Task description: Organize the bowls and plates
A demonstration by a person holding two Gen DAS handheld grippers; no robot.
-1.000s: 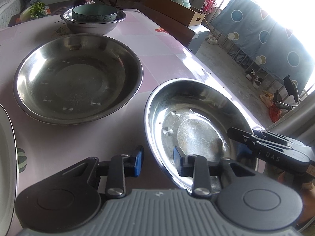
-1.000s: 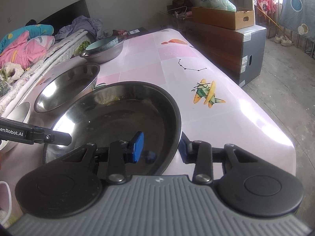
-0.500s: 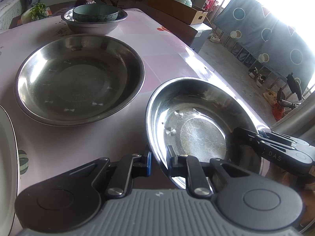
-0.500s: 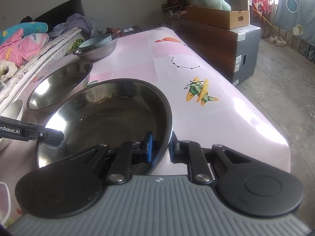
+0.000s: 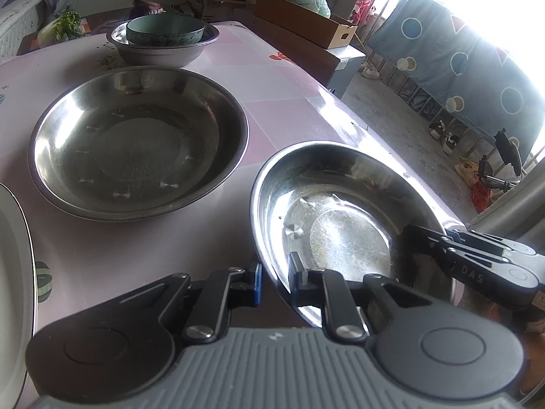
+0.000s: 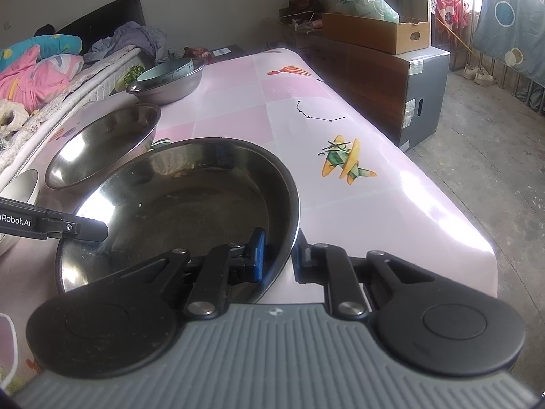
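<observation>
A shallow steel bowl sits near the pink table's right edge. My left gripper is shut on its near-left rim, one finger inside and one outside. My right gripper is shut on the opposite rim in the same way. Each gripper shows in the other's view, the right gripper and the left gripper. A wider steel bowl lies just beyond. Farther back, a teal bowl rests inside a third steel bowl.
A white dish lies at the table's left. The pink table ends close on the right, above bare floor. A cabinet with a cardboard box stands beyond it. A bed with bedding runs along the left.
Both grippers' jaws have closed onto the near steel bowl's rim, having stood apart around it a second ago. Neither hand has shifted noticeably.
</observation>
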